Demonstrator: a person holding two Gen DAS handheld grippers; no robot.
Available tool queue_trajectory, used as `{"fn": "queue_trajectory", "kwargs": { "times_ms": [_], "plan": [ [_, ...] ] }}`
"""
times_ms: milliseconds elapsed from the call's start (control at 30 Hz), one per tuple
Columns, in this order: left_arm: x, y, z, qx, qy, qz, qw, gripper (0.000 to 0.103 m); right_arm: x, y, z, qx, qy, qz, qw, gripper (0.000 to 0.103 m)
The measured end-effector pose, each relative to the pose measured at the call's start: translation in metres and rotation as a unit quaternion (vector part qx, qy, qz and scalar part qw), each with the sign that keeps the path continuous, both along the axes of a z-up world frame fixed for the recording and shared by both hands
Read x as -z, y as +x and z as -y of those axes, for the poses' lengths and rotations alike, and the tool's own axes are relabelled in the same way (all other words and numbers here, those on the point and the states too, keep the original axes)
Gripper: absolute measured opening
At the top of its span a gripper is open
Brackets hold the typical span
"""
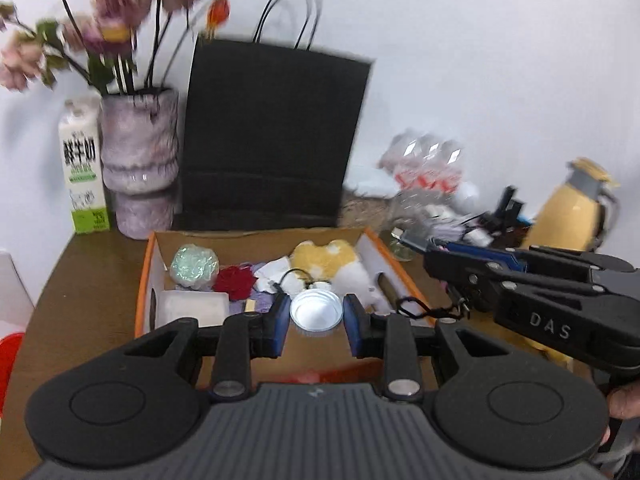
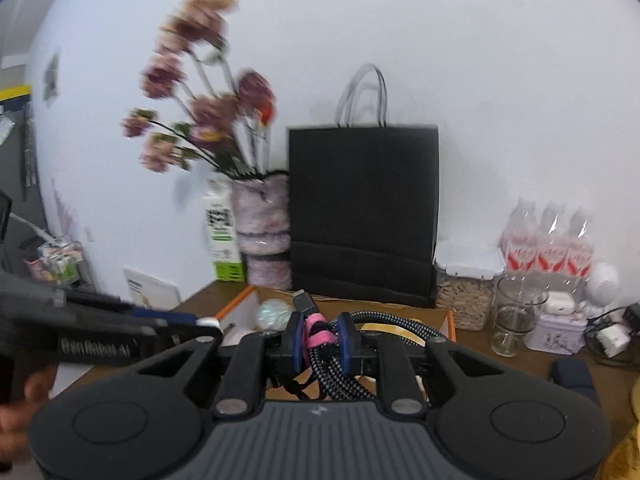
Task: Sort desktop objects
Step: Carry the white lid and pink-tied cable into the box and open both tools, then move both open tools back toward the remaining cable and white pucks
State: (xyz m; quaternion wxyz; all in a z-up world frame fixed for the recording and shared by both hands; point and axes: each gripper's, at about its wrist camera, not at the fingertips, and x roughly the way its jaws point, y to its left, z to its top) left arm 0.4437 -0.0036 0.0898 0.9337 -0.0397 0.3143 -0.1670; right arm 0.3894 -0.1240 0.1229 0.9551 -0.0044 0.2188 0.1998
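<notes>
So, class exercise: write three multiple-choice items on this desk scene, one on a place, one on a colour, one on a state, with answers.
1. Where does the milk carton stand?
A. left of the vase
B. inside the cardboard box
C. right of the paper bag

2. What colour is the paper bag?
A. white
B. black
C. red

3. What is the right tool doing?
A. open, holding nothing
B. gripping a glass
C. shut on the braided cable

Answers: 1 A, the carton sits beside the vase's left side. 2 B, its whole face is black. 3 C, both pads press the cable's pink-wrapped bundle.

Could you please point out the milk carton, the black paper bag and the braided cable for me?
milk carton (image 1: 82, 168): left wrist view, front panel.
black paper bag (image 2: 362, 216): right wrist view, front face.
braided cable (image 2: 336, 376): right wrist view, coiled strands below the fingers.
</notes>
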Motion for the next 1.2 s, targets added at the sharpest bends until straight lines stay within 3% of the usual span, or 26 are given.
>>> {"fn": "queue_trajectory", "kwargs": {
  "times_ms": [233, 400, 533, 600, 700, 800, 933, 1200],
  "plan": [
    [0.064, 0.067, 0.022, -0.005, 0.039, -0.069, 0.9968, 0.029, 0.065, 0.093, -0.007, 0.029, 0.016, -0.108, 0.994, 0.017],
    [0.112, 0.086, 0.035, -0.009, 0.055, -0.11, 0.9924, 0.029, 0.119, 0.122, -0.004, 0.036, 0.036, -0.189, 0.981, 0.017],
    [0.129, 0.092, 0.041, -0.007, 0.07, -0.126, 0.9895, 0.03, 0.145, 0.131, -0.001, 0.051, 0.031, -0.233, 0.971, 0.02],
    [0.129, 0.094, 0.038, -0.01, 0.063, -0.134, 0.9889, 0.031, 0.144, 0.13, 0.002, 0.06, 0.031, -0.233, 0.97, 0.022],
    [0.119, 0.092, 0.031, -0.014, 0.053, -0.133, 0.9896, 0.033, 0.13, 0.124, 0.01, 0.067, 0.04, -0.218, 0.973, 0.033],
    [0.101, 0.088, 0.029, -0.017, 0.052, -0.125, 0.9907, 0.034, 0.108, 0.116, 0.015, 0.066, 0.041, -0.201, 0.977, 0.035],
    [0.073, 0.074, 0.024, -0.022, 0.044, -0.112, 0.9925, 0.037, 0.084, 0.096, 0.015, 0.059, 0.024, -0.183, 0.981, 0.045],
    [0.037, -0.016, -0.013, -0.015, 0.036, -0.081, 0.996, 0.046, 0.061, 0.018, 0.033, 0.027, -0.005, -0.156, 0.987, 0.053]
  ]
}}
